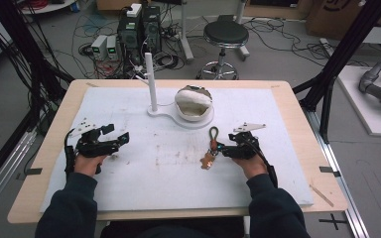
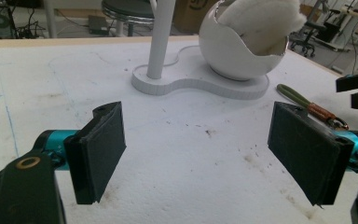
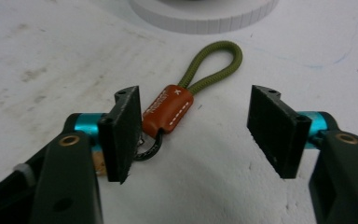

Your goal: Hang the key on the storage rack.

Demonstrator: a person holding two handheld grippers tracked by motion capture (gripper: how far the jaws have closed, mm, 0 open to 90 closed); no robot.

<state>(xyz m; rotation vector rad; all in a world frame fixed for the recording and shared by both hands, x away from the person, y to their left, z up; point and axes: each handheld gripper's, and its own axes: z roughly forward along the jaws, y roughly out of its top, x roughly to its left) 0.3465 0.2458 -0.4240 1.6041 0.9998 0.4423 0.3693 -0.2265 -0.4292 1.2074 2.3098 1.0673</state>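
High view: lay flat on white foam board (image 1: 129, 188), olive cord loop keychain with orange leather tab (image 1: 211, 144), below white stand with egg-shaped bowl (image 1: 194, 104).
Right gripper (image 3: 191, 128): jaws spread wide, low around leather tab, likely lined up to pinch.
Left gripper (image 2: 196, 149): spread, empty, parked well apart, seemingly waiting.

Leather tab (image 3: 167, 109) — print too small to read.
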